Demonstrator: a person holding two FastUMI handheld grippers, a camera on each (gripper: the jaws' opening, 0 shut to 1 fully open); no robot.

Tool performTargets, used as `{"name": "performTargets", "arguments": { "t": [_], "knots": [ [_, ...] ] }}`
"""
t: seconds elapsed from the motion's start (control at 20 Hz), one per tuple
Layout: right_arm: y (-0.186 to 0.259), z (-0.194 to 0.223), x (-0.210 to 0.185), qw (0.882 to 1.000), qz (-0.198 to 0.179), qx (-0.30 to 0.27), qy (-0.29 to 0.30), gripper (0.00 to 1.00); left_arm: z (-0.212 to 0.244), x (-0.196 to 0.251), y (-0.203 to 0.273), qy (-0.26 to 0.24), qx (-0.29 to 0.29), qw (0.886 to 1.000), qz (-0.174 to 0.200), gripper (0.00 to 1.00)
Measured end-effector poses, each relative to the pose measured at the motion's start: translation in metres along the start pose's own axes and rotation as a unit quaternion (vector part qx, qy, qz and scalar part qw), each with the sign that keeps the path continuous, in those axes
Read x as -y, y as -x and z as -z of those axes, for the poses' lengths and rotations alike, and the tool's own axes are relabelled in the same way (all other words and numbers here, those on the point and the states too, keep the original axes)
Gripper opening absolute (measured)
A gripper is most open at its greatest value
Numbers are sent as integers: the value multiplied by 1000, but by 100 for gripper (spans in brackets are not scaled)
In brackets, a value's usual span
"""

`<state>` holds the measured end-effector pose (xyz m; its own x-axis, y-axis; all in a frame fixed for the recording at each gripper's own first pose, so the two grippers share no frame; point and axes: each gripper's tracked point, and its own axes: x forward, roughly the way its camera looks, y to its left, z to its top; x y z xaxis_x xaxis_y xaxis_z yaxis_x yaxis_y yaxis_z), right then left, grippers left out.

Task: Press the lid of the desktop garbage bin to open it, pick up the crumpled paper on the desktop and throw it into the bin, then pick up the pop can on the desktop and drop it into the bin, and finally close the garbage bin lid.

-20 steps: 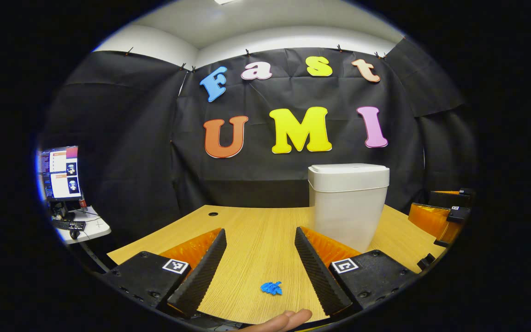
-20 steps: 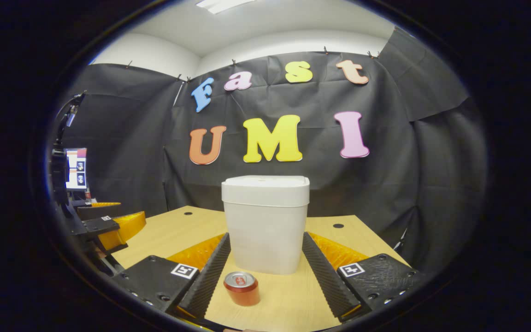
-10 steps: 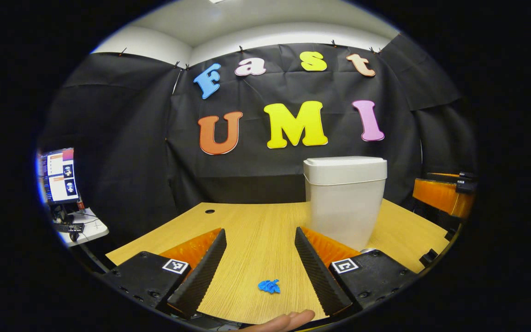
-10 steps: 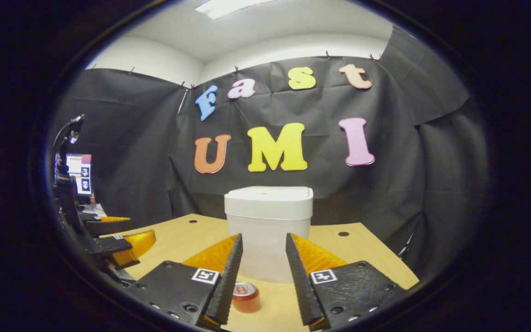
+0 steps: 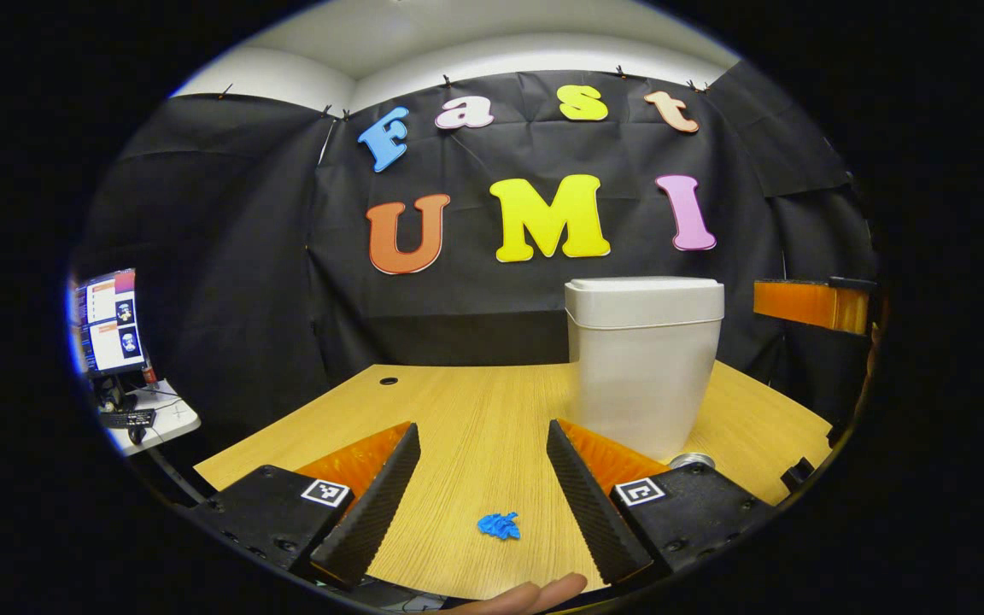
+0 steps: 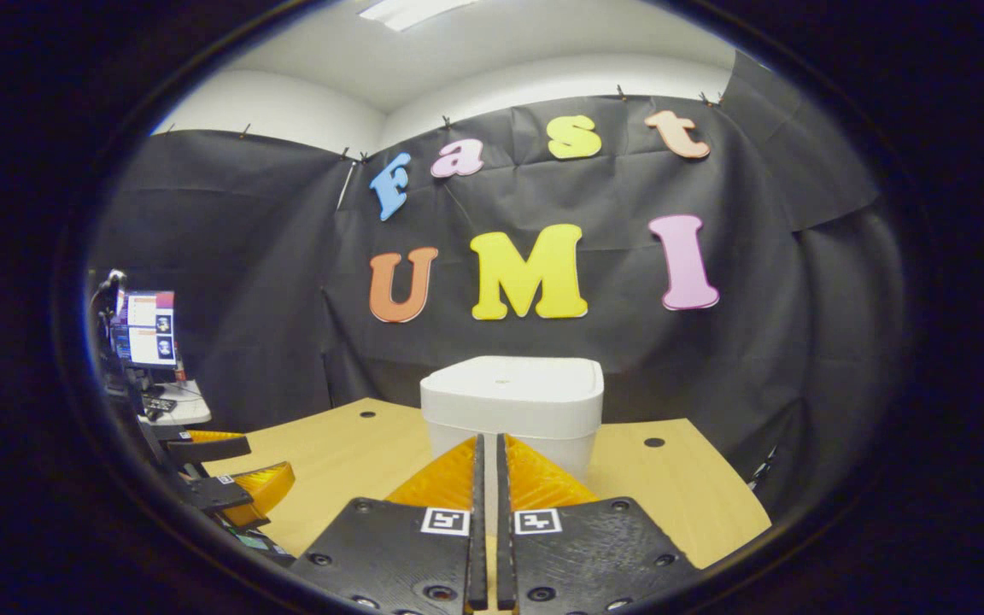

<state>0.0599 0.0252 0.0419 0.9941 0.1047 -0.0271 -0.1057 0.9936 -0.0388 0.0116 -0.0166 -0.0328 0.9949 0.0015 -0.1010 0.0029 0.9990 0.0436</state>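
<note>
My right gripper (image 6: 487,444) has its fingers drawn almost together with only a thin slit between them, nothing gripped, raised in front of the garbage bin (image 6: 512,410), whose lid (image 6: 513,380) lies flat and closed. My left gripper (image 5: 482,431) stands wide apart and empty above the tabletop (image 5: 475,410). The blue crumpled paper (image 5: 500,525) lies between its fingers near the tabletop's front edge. The bin stands toward the tabletop's back right part, and the pop can (image 5: 691,461) peeks out just beside its base; I can see only the can's top
</note>
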Motion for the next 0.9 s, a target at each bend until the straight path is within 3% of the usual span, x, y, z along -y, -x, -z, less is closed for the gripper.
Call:
{"name": "performTargets", "arguments": {
  "t": [0.15, 0.3, 0.4, 0.55, 0.65, 0.8, 0.9],
  "knots": [
    [-20, -26, 1, 1000, 13, -4, 10, 5, 0, -4, 1, -1, 2, 1000, -5, 96],
    [-37, -58, -16, 1000, 0, 7, -16, 5, 0, -3, -1, -1, 0, 1000, -4, 96],
    [-50, -63, -18, 1000, -1, 8, -10, 1, 2, -2, -2, 2, -3, 1000, -3, 97],
    [-65, -58, -21, 1000, 8, -6, 18, 4, 4, -3, -4, 3, -5, 1000, -3, 96],
    [-73, -60, -24, 1000, 9, -8, 4, 4, 6, -3, -7, 7, -10, 1000, -1, 97],
    [-88, -63, -16, 999, 39, -11, 28, 7, 7, -6, -8, 15, -15, 1000, -2, 97],
    [-96, -54, -14, 997, 55, -28, 38, 4, 4, -11, -5, 16, -11, 1000, -8, 96]
  ]
}}
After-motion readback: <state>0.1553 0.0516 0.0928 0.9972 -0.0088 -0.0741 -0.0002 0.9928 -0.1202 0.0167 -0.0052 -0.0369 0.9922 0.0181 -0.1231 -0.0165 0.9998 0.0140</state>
